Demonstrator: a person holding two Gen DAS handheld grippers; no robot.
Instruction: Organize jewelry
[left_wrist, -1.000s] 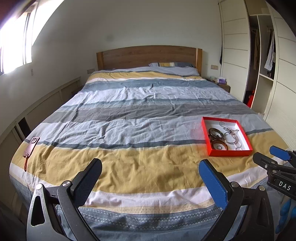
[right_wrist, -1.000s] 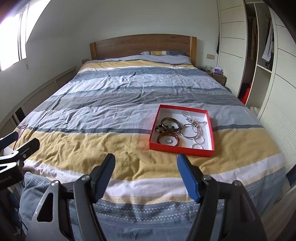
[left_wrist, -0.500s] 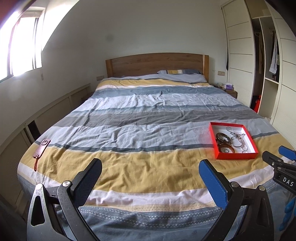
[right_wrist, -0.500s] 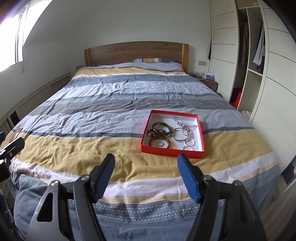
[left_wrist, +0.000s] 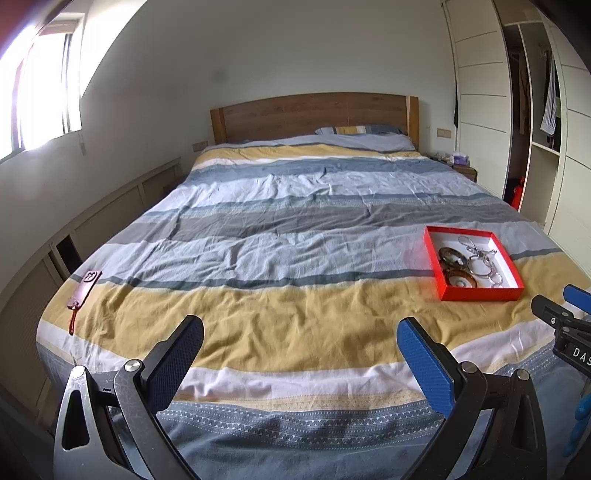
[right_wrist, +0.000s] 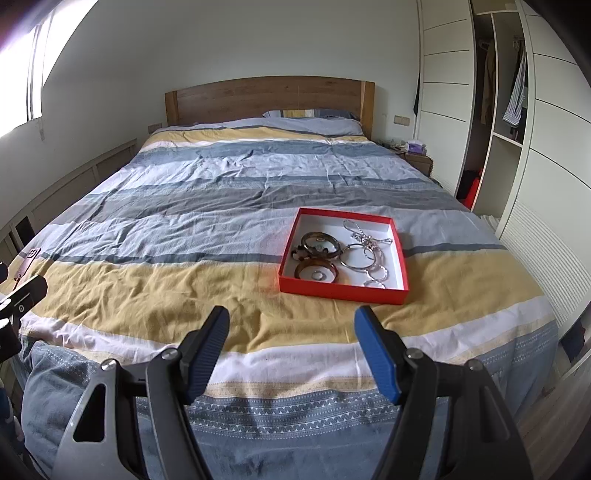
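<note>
A red tray (right_wrist: 341, 290) with a white inside lies on the striped bedspread, right of centre; it also shows in the left wrist view (left_wrist: 480, 294). In it lie brown bangles (right_wrist: 317, 272), silver rings (right_wrist: 356, 256) and a chain (right_wrist: 364, 236), loosely tangled. My right gripper (right_wrist: 291, 334) is open and empty, held above the foot of the bed, short of the tray. My left gripper (left_wrist: 300, 349) is open and empty, further left over the foot of the bed. The right gripper's fingertips (left_wrist: 550, 310) show at the left wrist view's right edge.
A dark red phone case with a strap (left_wrist: 83, 290) lies near the bed's left edge. A wooden headboard (right_wrist: 269, 98) and pillow stand at the far end. A white wardrobe (right_wrist: 495, 110) and a bedside table (right_wrist: 415, 155) stand to the right.
Both grippers have drawn back and tilted up, so the bed and tray look farther away. The tray and jewelry have not moved. Both grippers stay open.
</note>
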